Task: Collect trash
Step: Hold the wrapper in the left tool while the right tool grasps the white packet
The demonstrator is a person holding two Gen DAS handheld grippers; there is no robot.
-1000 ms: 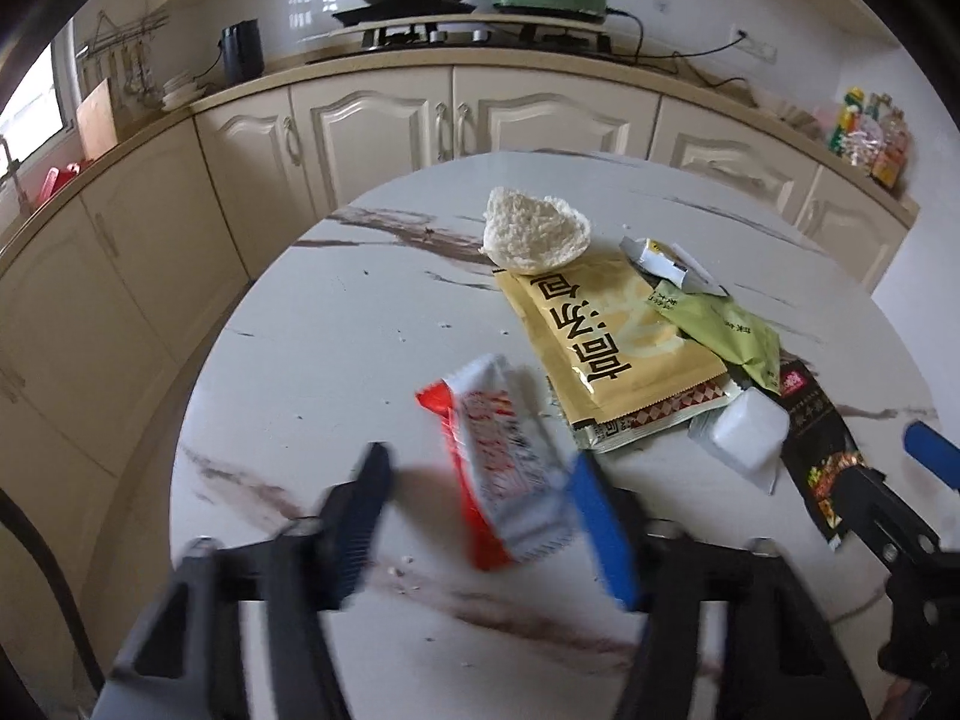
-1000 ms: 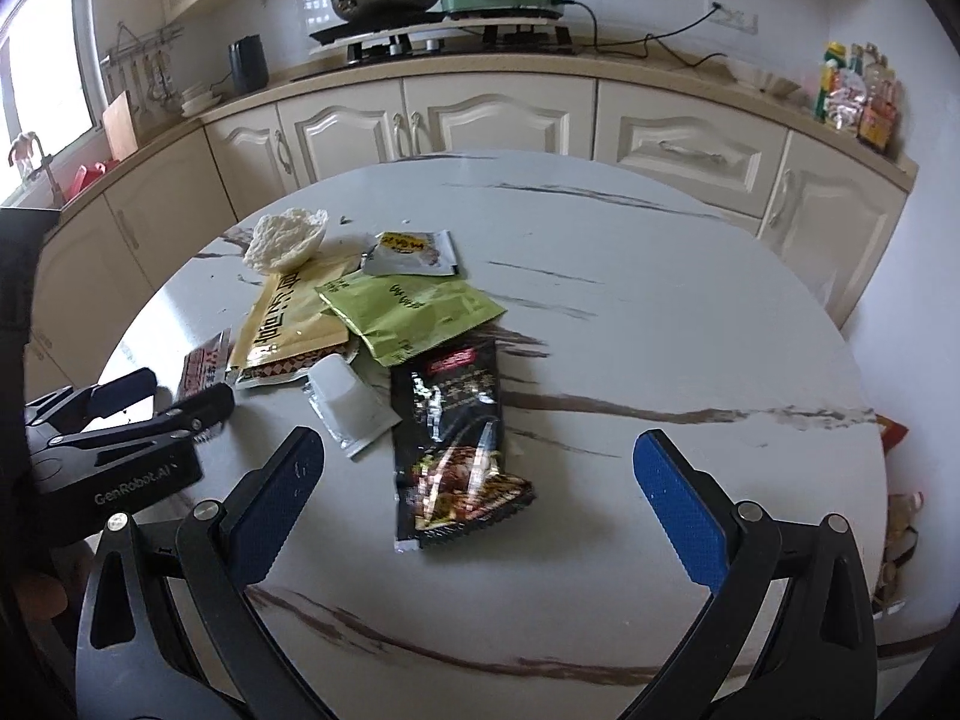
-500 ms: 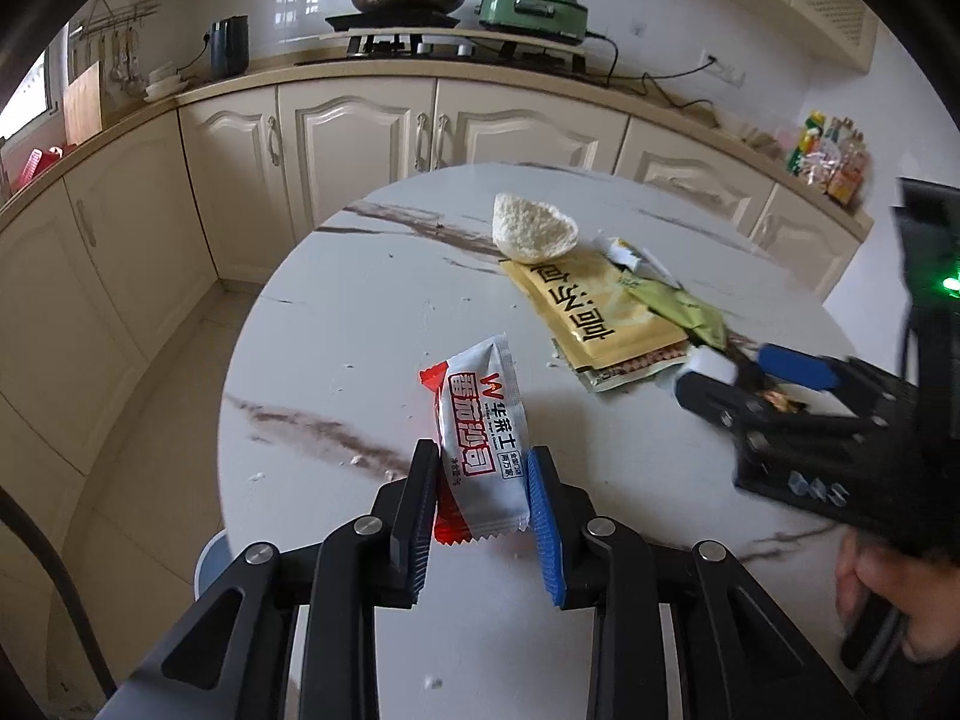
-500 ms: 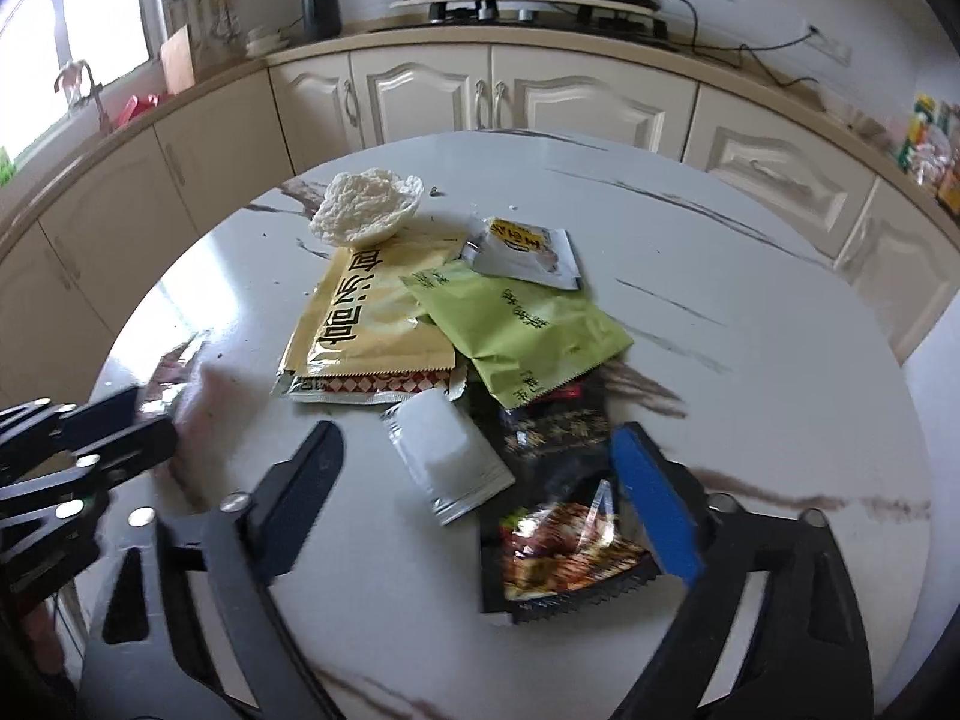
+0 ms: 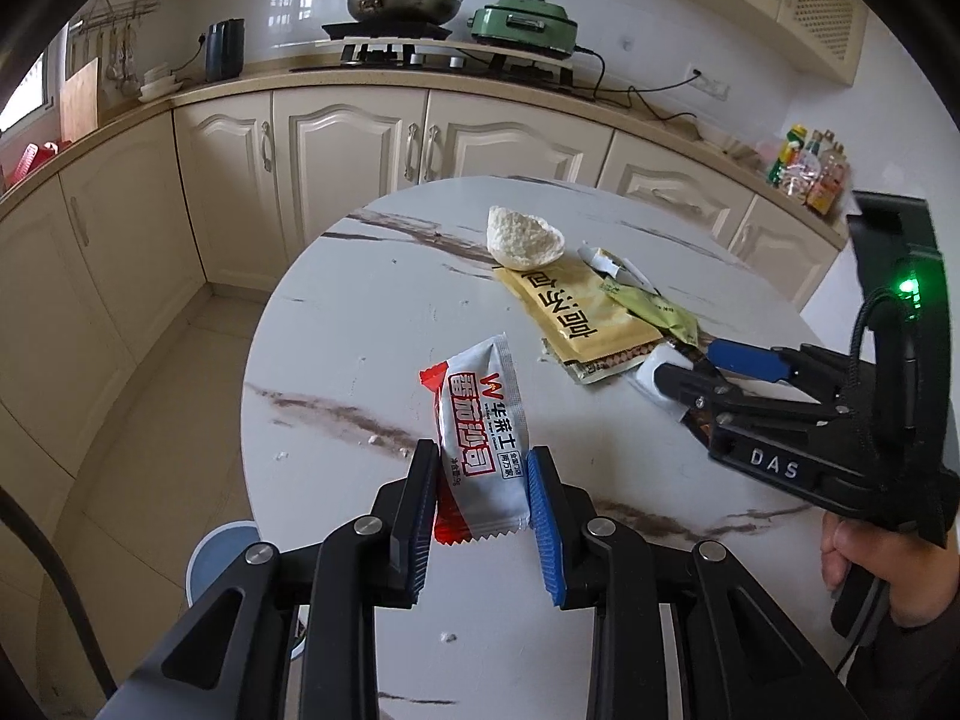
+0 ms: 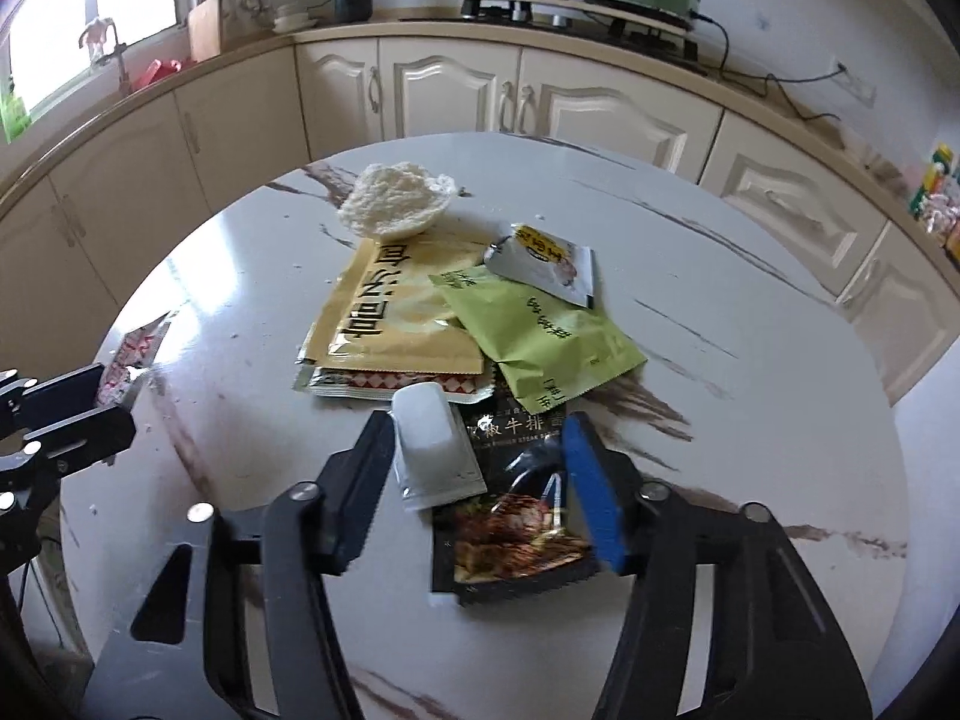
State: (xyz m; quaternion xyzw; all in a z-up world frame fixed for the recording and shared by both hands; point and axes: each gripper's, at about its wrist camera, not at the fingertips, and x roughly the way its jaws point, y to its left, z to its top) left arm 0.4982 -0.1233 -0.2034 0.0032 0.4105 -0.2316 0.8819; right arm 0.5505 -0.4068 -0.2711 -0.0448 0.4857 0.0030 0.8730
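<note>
Your left gripper [image 5: 480,501] has its fingers clamped on the lower end of the red-and-white wrapper [image 5: 480,444], a crinkly film packet lifted off the table [image 5: 336,360] with its long axis running away from you. Your right gripper [image 6: 474,480] is the nearer one to the remaining pile: its fingers, which have just been closing, stand half open and straddle the small white sachet [image 6: 429,450] and the glossy black steak packet [image 6: 510,516], both flat on the marble and not yet pinched. The black packet's long axis points straight out between the fingers, so they would close across its width. Beyond lie the yellow pouch [image 6: 390,324], green pouch [image 6: 540,336] and a rough puffed cracker [image 6: 393,204].
</note>
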